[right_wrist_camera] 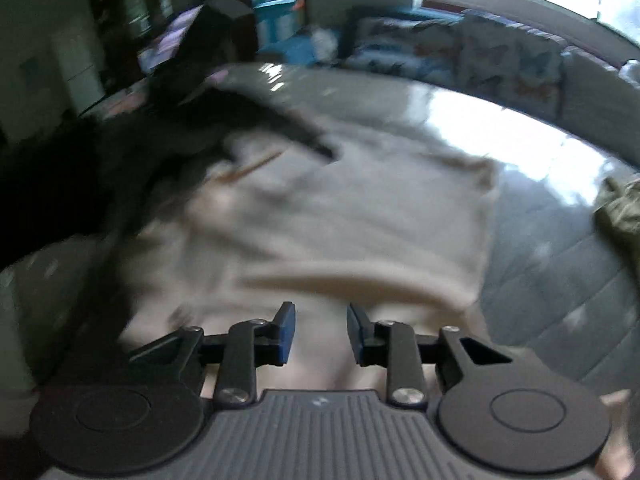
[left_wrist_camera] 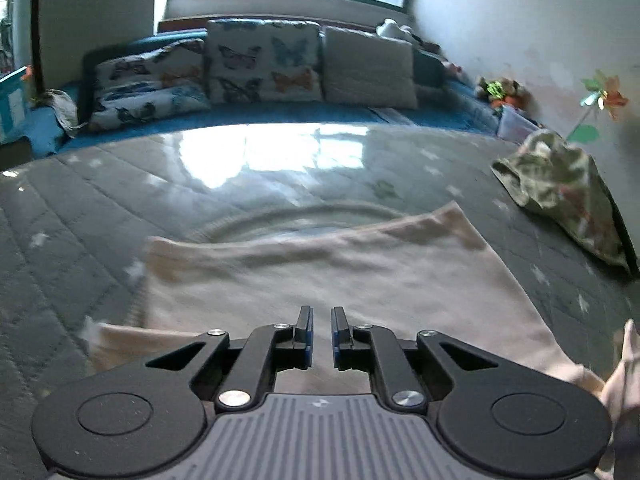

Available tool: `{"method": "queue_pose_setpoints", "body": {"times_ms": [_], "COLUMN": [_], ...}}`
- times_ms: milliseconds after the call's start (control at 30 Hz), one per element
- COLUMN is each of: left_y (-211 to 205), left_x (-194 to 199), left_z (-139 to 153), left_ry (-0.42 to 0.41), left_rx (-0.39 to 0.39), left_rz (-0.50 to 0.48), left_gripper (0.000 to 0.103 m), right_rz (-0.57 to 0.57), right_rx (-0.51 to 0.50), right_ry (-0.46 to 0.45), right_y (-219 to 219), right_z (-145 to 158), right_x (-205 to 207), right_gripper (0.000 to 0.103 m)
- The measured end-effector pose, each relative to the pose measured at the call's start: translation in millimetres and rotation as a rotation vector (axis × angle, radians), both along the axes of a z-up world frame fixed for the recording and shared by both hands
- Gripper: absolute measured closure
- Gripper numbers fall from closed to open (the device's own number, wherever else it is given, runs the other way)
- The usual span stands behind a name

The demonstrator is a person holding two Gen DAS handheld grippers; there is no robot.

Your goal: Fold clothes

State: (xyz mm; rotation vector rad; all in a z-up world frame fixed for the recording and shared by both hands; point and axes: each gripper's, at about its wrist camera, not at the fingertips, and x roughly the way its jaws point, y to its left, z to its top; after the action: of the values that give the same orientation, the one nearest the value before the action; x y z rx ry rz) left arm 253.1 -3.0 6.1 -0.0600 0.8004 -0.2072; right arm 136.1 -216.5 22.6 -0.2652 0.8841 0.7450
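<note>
— Clothes first: where is the piece you are folding?

— A pale pink soft knit garment (left_wrist_camera: 332,268) lies spread on the grey quilted bed cover (left_wrist_camera: 80,208), its near hem right under me and its far edge towards the middle of the bed. My left fingers (left_wrist_camera: 321,328) hang just above the near hem, slightly parted, gripping nothing. My right fingers (right_wrist_camera: 321,332) are wider apart, also with nothing between them, over the same cloth.

— Which step, then?

— I judge it a reach between folds: both ends of the near hem want pinching, then carrying towards the far edge. The right view is blurred, so I cannot tell how flat the cloth lies.

— Anything in the way?

— A crumpled olive-and-cream patterned garment (left_wrist_camera: 568,188) sits near the bed's right edge, apart from the pink one. A dark blurred shape (right_wrist_camera: 224,120) lies over the cloth's far left part; I cannot tell what it is. Butterfly-print cushions (left_wrist_camera: 260,64) stand well back.
</note>
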Motion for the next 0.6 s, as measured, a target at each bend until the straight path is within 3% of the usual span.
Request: {"method": "queue_pose_setpoints", "body": {"times_ms": [233, 333, 600], "left_y": [-2.7, -2.7, -3.5], "left_x": [-5.2, -3.1, -2.2], "left_z": [-7.6, -7.9, -10.7], "left_ry": [-0.018, -0.02, -0.042], "left_rx": [-0.003, 0.001, 0.011], "left_rz": [0.004, 0.006, 0.011], "left_gripper": [0.092, 0.092, 0.092], "right_rz": [0.019, 0.008, 0.0], "right_rx": [-0.04, -0.028, -0.029], "right_ry": [0.002, 0.005, -0.047], "right_y": [5.2, 2.7, -4.2], "right_z": [-10.3, -13.6, -4.9], "right_x": [-22.4, -24.6, -42.2], "right_gripper": [0.077, 0.094, 0.098]}}
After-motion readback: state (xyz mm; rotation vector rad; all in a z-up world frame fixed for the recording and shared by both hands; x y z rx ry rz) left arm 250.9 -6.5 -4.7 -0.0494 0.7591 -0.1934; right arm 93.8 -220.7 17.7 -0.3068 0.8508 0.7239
